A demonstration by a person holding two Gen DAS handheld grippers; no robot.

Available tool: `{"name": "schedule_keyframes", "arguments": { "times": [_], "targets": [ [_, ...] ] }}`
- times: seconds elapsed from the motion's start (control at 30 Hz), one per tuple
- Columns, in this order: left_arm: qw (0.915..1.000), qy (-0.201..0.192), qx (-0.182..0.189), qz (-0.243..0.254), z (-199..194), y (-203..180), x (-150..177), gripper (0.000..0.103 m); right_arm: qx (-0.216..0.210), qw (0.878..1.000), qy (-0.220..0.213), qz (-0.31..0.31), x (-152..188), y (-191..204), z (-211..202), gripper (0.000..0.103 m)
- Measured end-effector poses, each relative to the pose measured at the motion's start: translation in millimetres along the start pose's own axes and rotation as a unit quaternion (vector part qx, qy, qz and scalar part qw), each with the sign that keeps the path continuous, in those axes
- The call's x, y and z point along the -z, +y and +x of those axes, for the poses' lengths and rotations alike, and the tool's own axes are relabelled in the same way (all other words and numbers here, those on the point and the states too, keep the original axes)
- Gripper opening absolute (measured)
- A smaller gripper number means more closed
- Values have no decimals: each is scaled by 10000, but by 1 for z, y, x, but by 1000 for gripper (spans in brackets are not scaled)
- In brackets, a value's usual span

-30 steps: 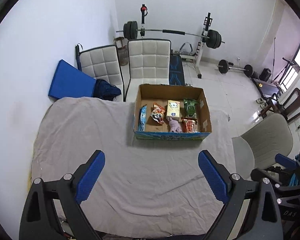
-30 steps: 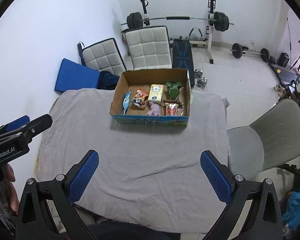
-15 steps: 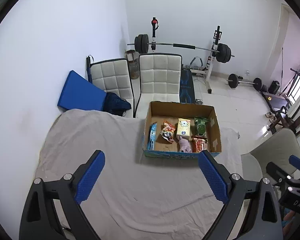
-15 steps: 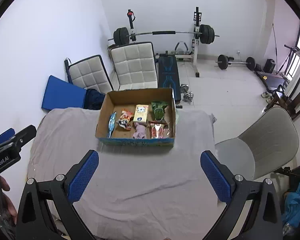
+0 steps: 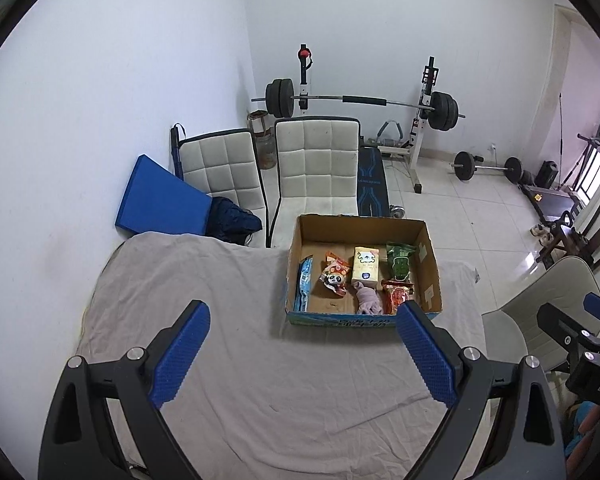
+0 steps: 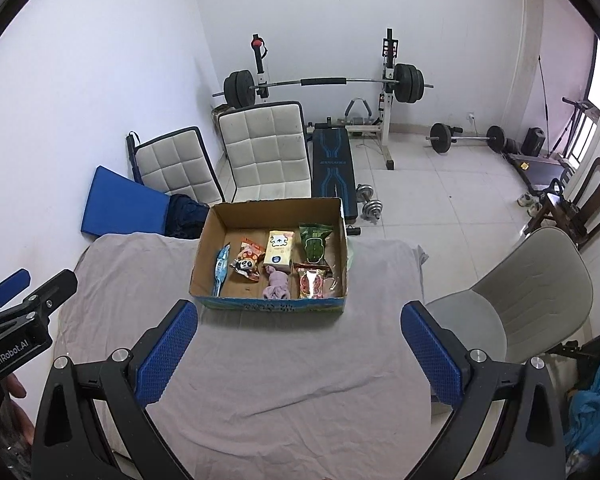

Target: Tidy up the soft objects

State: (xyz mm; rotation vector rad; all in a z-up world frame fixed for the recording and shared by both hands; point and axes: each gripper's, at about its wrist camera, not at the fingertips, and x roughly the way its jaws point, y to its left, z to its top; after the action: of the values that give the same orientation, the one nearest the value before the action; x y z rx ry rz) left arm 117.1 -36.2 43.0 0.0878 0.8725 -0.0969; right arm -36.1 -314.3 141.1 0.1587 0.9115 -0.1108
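Above the near edge of the cloth-covered table (image 5: 228,364), the left gripper (image 5: 302,322) hangs with its blue pads spread wide, holding nothing and touching nothing; to its right the right gripper (image 6: 298,320) is spread just as wide and equally empty, well above the cloth. In the right wrist view the cardboard box (image 6: 268,306) sits at twelve o'clock from that gripper, resting on the cloth toward the table's far edge. Inside it, from left to right, lie a blue packet (image 6: 221,270), a panda snack bag (image 6: 246,266), a cream tissue pack (image 6: 279,251) with a pink soft toy (image 6: 276,285) just in front of it, and a green packet (image 6: 315,243) with a red packet (image 6: 311,283) in front of that. Beyond the table, at about eleven o'clock, stand two white quilted chairs (image 6: 262,150) and a blue mat (image 6: 124,206) against the wall; a barbell rack (image 6: 324,80) stands at twelve, and a grey chair (image 6: 520,292) at three.
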Motion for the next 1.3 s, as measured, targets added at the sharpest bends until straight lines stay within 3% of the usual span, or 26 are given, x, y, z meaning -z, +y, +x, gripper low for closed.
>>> {"name": "schedule_keyframes", "arguments": {
  "times": [1.3],
  "targets": [
    [9999,63,100,-34,-3,-13,9,96,73,9999,-2,-149,2,-10,-8,103]
  ]
}}
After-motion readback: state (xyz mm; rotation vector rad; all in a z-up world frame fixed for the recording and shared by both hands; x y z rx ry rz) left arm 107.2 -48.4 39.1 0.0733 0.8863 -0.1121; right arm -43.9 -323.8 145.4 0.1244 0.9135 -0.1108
